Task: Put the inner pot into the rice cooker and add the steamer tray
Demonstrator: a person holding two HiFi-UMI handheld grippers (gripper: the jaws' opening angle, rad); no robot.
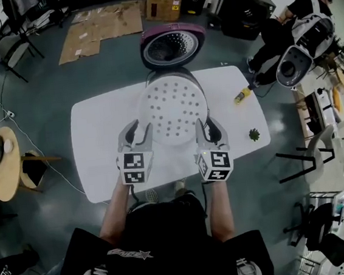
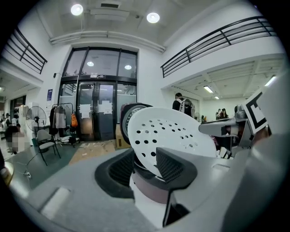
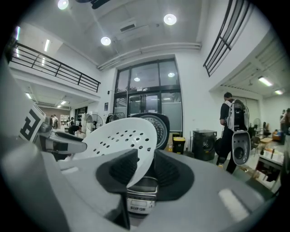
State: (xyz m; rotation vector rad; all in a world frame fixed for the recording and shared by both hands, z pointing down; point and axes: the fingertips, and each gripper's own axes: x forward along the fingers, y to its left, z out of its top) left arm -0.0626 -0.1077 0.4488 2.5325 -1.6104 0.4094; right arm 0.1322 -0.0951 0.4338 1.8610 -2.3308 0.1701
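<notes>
The white perforated steamer tray (image 1: 173,106) hangs in the air just above the rice cooker (image 3: 141,195), tilted a little and covering most of the cooker's mouth, so what sits inside cannot be seen. The left hand-held gripper (image 1: 137,131) pinches the tray's near left rim between its pads, and the right hand-held gripper (image 1: 208,129) pinches the near right rim in the same way. The cooker's lid (image 1: 171,47) stands open on the far side, its round inner face turned toward the person. The cooker sits at the far middle edge of a white bench (image 1: 100,153). To the right on the bench lie a small yellow object (image 1: 242,97) and, nearer, a small green thing (image 1: 254,134), both well apart from the cooker. Flattened cardboard (image 1: 96,29) lies on the floor beyond the bench.
</notes>
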